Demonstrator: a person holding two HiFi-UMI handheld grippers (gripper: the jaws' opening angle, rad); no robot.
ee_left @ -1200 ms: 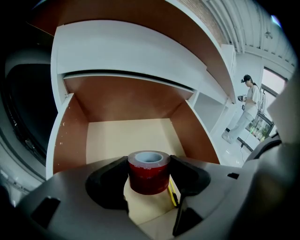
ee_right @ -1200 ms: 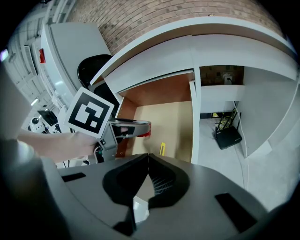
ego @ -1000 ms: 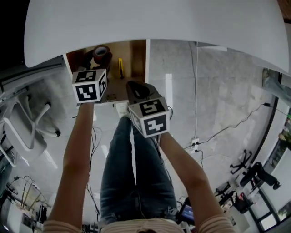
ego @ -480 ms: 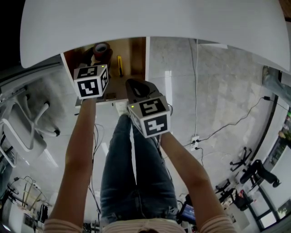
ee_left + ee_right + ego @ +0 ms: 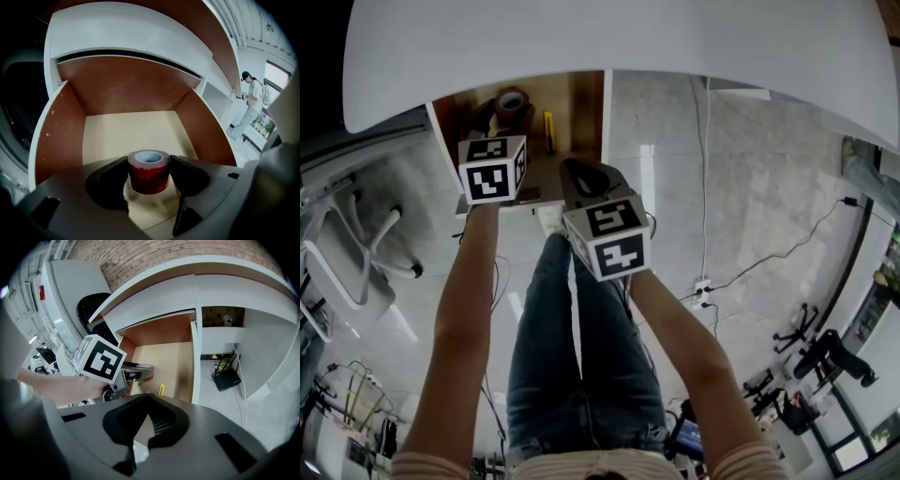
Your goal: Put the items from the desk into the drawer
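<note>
A roll of dark red tape (image 5: pixel 149 171) stands upright between the jaws of my left gripper (image 5: pixel 150 161), which is shut on it. The gripper holds it above the pale floor of the open drawer (image 5: pixel 126 129), whose walls are brown. In the head view the tape (image 5: pixel 510 99) hangs over the drawer's left part, under the white desk (image 5: pixel 609 42). A yellow utility knife (image 5: pixel 548 133) lies in the drawer. My right gripper (image 5: pixel 579 178) sits at the drawer's front edge, shut with nothing in it.
The desk's edge overhangs the back of the drawer. A white chair base (image 5: pixel 366 253) stands to the left. Cables (image 5: pixel 750 272) run over the grey floor at the right. A black box (image 5: pixel 226 378) sits under the desk in the right gripper view.
My left gripper has carried the tape a little forward and to the right, further over the drawer. The right gripper has hardly moved.
</note>
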